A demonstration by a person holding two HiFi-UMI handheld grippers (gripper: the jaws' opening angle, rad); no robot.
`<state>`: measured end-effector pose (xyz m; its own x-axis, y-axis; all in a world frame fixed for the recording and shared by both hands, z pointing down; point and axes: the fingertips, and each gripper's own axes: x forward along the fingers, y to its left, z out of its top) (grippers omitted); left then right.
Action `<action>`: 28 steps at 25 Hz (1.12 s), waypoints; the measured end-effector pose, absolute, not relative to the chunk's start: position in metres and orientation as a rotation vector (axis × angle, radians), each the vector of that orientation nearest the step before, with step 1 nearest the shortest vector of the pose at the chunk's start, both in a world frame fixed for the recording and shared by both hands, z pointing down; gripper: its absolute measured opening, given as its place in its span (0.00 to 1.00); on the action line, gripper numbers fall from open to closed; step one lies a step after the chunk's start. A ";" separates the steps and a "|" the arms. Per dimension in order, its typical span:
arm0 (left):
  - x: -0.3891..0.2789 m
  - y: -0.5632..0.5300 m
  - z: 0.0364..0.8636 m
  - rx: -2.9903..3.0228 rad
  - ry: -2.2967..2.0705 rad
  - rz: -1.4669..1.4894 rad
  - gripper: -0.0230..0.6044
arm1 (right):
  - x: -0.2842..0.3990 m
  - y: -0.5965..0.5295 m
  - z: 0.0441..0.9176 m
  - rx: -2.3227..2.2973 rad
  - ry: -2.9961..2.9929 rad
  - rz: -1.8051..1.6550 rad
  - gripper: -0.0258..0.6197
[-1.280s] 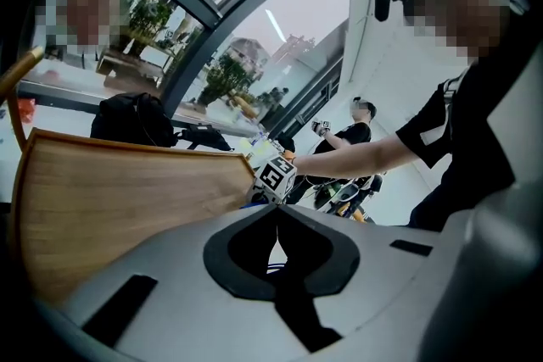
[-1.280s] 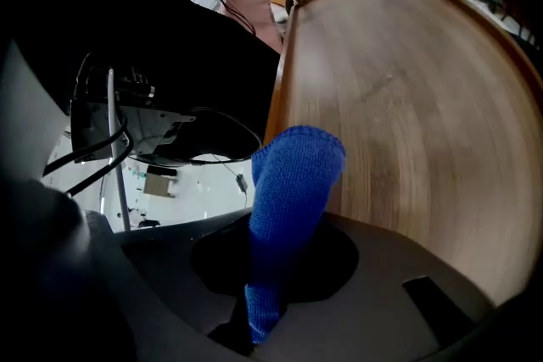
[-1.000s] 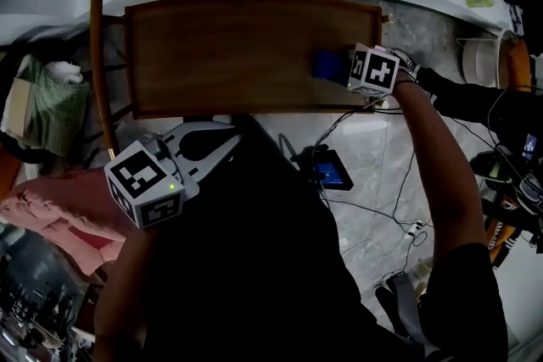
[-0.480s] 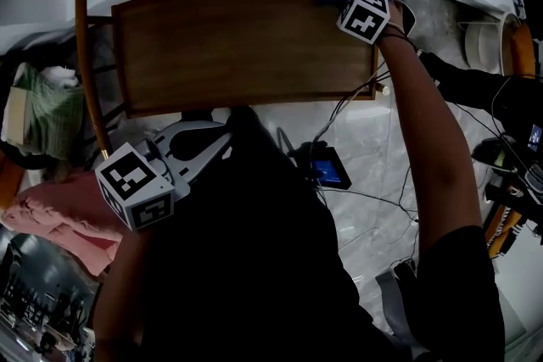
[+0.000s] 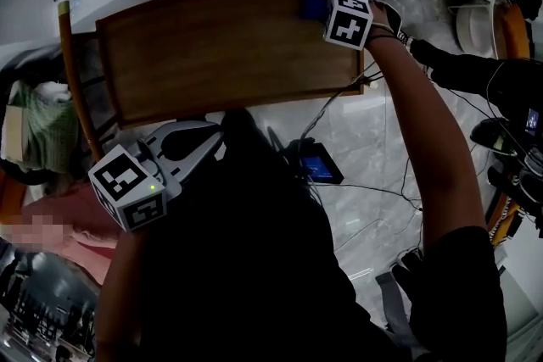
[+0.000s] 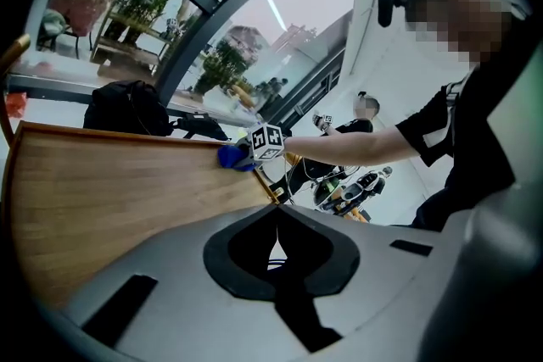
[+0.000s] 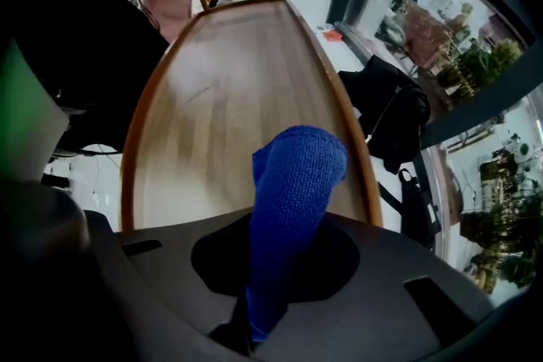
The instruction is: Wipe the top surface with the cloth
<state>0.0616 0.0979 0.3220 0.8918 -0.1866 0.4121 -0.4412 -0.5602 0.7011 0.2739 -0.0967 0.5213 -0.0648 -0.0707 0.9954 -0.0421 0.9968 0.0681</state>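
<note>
Mid-wipe: my right claw pinches the blue cloth at the far right corner of the desk; next I'd sweep leftward, pressing flat (left claw pressed together, empty).

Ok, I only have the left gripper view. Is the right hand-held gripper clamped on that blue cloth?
Observer: Yes, the right gripper view shows the right hand-held gripper shut on the blue cloth, which pokes out past its jaws.
Operator: Where on the top is it?
Observer: Head view puts it near the far right corner of the wooden top.
Operator: And my left one?
Observer: The left hand-held gripper is off the top, just past its near edge.
</note>
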 end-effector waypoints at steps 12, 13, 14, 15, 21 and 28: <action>0.067 0.099 0.319 2.192 -0.420 0.366 0.05 | 0.276 0.052 0.526 -0.242 -1.672 0.195 0.12; 0.067 0.099 0.318 2.195 -0.415 0.368 0.05 | 0.276 0.059 0.526 -0.254 -1.673 0.203 0.12; 0.068 0.099 0.317 2.199 -0.409 0.370 0.05 | 0.276 0.063 0.526 -0.265 -1.671 0.210 0.12; 0.068 0.099 0.317 2.202 -0.403 0.374 0.05 | 0.277 0.068 0.526 -0.283 -1.664 0.217 0.12; 0.070 0.100 0.313 2.221 -0.385 0.385 0.05 | 0.282 0.092 0.529 -0.450 -1.590 0.277 0.12; 0.065 0.099 0.314 2.203 -0.385 0.394 0.05 | 0.285 0.013 0.510 -0.132 -1.726 0.156 0.12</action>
